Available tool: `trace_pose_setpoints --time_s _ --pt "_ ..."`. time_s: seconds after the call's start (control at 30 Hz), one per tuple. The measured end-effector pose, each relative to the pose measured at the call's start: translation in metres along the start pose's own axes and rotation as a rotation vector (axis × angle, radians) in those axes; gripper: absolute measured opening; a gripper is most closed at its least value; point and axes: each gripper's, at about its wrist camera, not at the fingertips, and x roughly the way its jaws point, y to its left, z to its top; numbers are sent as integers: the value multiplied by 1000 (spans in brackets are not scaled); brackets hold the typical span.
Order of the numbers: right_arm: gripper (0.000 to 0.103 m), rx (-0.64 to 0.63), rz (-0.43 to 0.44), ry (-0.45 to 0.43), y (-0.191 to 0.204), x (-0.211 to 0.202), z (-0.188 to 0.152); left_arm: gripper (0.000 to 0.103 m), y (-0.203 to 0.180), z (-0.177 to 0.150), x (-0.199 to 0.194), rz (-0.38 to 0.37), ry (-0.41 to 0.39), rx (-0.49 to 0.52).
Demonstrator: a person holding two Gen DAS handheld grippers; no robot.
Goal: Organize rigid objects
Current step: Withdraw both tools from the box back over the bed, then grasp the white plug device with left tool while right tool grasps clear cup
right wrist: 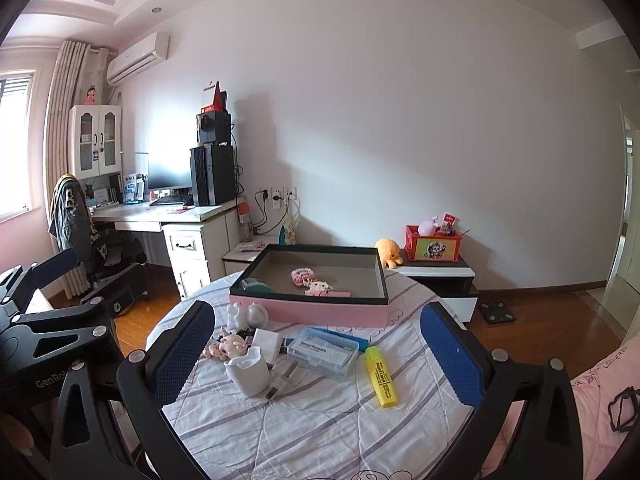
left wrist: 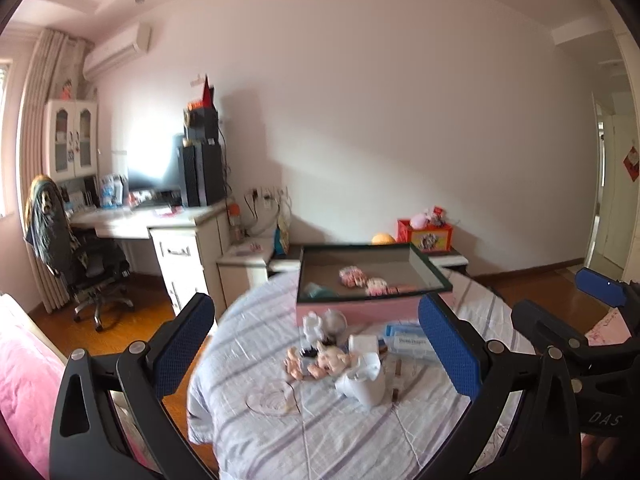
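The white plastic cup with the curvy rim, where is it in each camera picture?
Left wrist view: the white plastic cup stands low in the middle, in front of the pink doll.
Right wrist view: the cup is lower left of centre, beside the left finger pad.
Shared landmark: the pink box with the dark rim behind it.

The round tabletop (right wrist: 320,432), covered by a striped cloth, carries a pink tray (right wrist: 316,311) at its far side, with a white cup (right wrist: 249,374), clear plastic box (right wrist: 323,353) and yellow highlighter (right wrist: 382,377) lying nearer than the tray.
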Motion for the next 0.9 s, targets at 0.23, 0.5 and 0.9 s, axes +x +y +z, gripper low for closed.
trace_pose_setpoints --time_s 0.23,0.5,0.9 --pt "103 36 -20 83 -21 29 -22 103 -4 -32 45 -22 164 18" --pt "103 91 -47 239 -51 76 -64 103 -20 -70 96 -62 345 2" --pt "103 143 -46 334 -81 112 -95 101 -23 -94 158 -28 462 -99"
